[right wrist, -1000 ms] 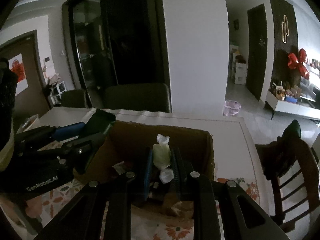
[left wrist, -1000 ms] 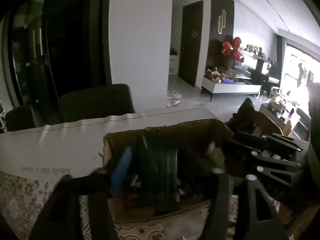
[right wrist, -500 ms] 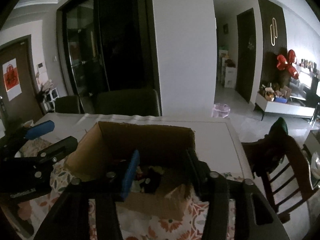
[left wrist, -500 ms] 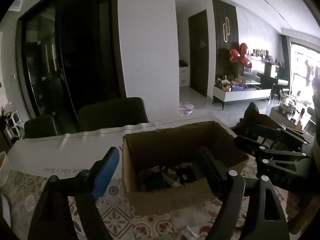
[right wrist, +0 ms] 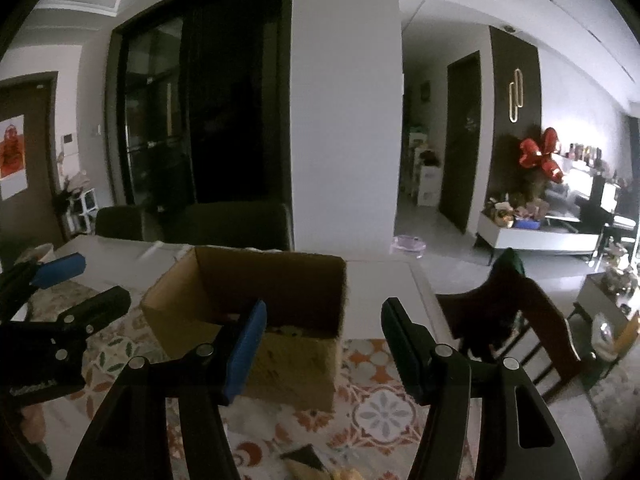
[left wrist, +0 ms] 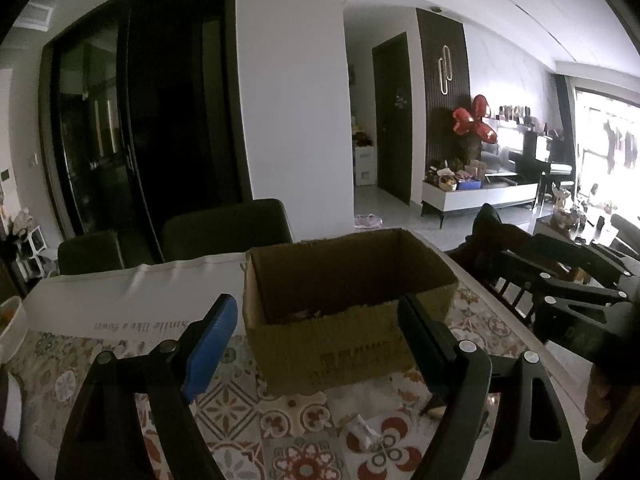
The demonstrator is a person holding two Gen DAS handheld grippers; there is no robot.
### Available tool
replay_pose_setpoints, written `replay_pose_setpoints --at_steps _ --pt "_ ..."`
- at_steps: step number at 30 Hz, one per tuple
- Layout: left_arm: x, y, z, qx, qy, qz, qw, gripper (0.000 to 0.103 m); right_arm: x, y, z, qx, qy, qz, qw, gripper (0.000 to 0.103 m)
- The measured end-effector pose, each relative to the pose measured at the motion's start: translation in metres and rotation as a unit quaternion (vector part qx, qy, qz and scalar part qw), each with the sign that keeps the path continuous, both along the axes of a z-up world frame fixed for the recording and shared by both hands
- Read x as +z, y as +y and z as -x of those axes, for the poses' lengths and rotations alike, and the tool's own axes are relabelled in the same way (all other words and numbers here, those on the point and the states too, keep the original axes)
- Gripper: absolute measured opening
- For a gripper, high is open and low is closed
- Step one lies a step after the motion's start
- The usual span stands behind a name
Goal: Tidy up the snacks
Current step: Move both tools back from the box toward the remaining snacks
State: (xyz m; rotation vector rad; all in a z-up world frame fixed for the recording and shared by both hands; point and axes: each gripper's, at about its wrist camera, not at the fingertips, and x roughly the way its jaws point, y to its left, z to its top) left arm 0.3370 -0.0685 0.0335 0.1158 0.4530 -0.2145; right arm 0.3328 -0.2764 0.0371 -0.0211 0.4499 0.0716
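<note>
Through my left wrist camera, my left tongs stand wide apart and hold nothing. The cardboard box sits at frame centre, just beyond and between my fingertips, on the patterned tablecloth. What lies inside it is too dark to make out. A small wrapped snack lies on the cloth at lower centre, nearer than the box. My right tongs show at the right edge.

Through my right wrist camera, my right tongs gape empty too. The box sits left of centre behind my blue fingertip; another packet lies at the bottom edge.
</note>
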Motion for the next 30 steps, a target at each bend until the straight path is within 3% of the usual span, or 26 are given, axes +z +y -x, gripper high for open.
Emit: replay_pose_setpoints --at_steps 8,18,30 --pt "-0.023 0.000 0.027 -0.004 0.002 -0.006 1.0000 0.082 -0.022 -0.010 0.033 -0.044 0.009 0.010 0.999 0.061" --pt "-0.060 0.002 0.048 -0.007 0.042 0.006 0.9991 0.082 -0.055 -0.014 0.055 -0.050 0.036 0.014 0.998 0.061" --pt "-0.104 -0.009 0.044 -0.005 0.071 -0.013 0.9974 0.082 -0.100 -0.025 0.065 -0.072 0.080 0.004 0.994 0.061"
